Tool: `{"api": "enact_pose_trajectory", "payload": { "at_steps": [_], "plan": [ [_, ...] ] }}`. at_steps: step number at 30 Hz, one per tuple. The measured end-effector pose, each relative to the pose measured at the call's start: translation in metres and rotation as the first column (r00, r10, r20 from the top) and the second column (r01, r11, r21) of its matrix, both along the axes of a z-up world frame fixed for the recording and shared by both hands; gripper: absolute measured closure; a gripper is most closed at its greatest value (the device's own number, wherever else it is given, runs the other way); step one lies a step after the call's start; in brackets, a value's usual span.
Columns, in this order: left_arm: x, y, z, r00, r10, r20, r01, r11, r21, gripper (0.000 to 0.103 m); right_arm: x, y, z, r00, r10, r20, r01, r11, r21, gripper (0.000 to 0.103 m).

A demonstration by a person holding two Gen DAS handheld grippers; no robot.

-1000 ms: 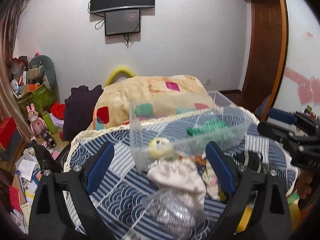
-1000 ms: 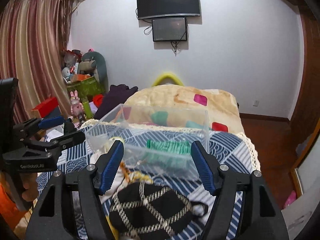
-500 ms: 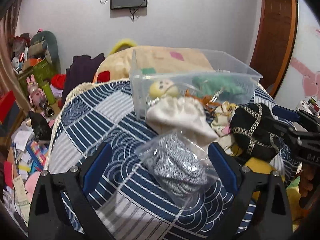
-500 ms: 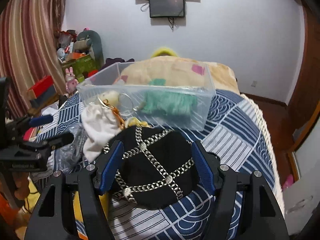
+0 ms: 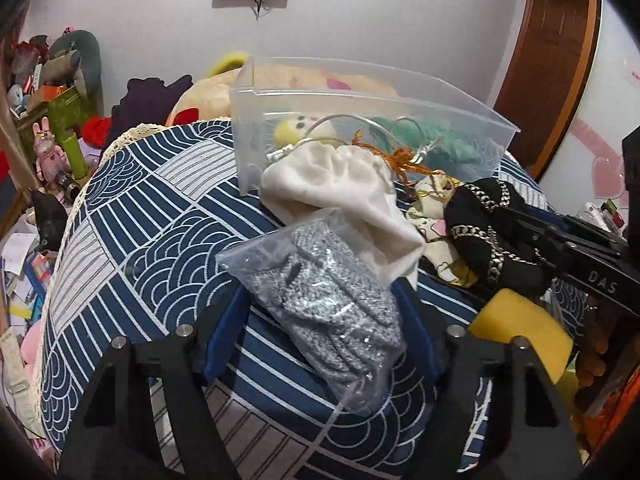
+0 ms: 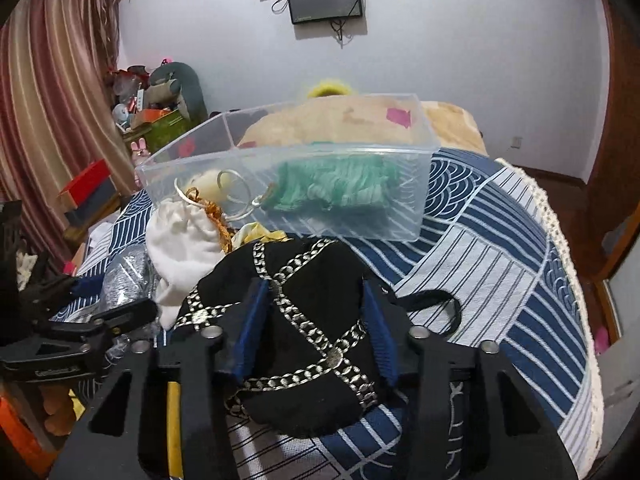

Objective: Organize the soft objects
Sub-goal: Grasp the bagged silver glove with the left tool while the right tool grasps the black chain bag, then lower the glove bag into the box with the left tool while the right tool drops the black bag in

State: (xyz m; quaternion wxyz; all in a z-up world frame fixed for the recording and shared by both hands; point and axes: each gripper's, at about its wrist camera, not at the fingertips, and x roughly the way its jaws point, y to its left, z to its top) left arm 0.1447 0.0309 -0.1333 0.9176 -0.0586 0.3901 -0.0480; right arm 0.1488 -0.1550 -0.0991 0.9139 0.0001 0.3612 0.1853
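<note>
Clear glossy plastic bin (image 6: 360, 216), crinkly shiny bag (image 5: 320, 292) around grey knit, matt black cloth cap (image 6: 304, 320) with metallic-looking chain trim, woven patterned tablecloth (image 5: 152, 232).

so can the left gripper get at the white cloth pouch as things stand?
Probably not directly: the left gripper straddles the bagged grey knit, which lies between it and the white pouch and overlaps the pouch's near edge.
</note>
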Motion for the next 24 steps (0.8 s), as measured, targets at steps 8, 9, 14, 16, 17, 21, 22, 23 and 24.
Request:
{"api": "enact_pose_trajectory", "payload": {
  "at_steps": [8,9,14,16,17,21,22,23,24],
  "plan": [
    [-0.01,-0.006,0.007,0.999,-0.004,0.04,0.003,1.0,0.021,0.058,-0.006,-0.006,0.007,1.0,0.012,0.019,-0.013,0.999,0.046,0.085],
    [-0.013,-0.006,0.008,0.999,0.005,0.046,-0.006,1.0,0.024,0.06,-0.008,-0.006,0.009,1.0,0.008,0.03,-0.01,0.999,0.046,0.085],
    [-0.02,0.004,0.019,0.997,0.029,0.065,-0.029,1.0,-0.001,0.061,-0.017,-0.007,0.021,0.997,0.012,0.08,-0.015,0.999,0.042,0.086],
    [-0.024,0.007,0.024,0.996,0.043,0.082,-0.043,0.999,-0.004,0.062,-0.02,-0.008,0.026,0.995,0.009,0.098,-0.013,0.999,0.043,0.086],
    [-0.025,0.009,0.027,0.995,0.049,0.091,-0.049,0.999,-0.007,0.062,-0.021,-0.009,0.029,0.994,0.008,0.106,-0.013,0.999,0.047,0.086],
    [-0.029,0.014,0.039,0.991,0.058,0.123,-0.057,0.998,-0.013,0.062,-0.024,-0.013,0.041,0.991,-0.008,0.137,-0.001,0.998,0.062,0.086],
    [-0.03,0.014,0.043,0.989,0.059,0.133,-0.058,0.998,-0.01,0.062,-0.025,-0.014,0.045,0.989,-0.013,0.147,0.003,0.998,0.066,0.086],
    [-0.03,0.014,0.047,0.988,0.059,0.143,-0.058,0.998,-0.006,0.062,-0.026,-0.014,0.049,0.987,-0.015,0.159,0.004,0.998,0.068,0.086],
    [-0.029,0.014,0.05,0.987,0.061,0.152,-0.061,0.998,-0.004,0.062,-0.026,-0.015,0.052,0.986,-0.015,0.169,0.003,0.998,0.069,0.086]
  ]
}}
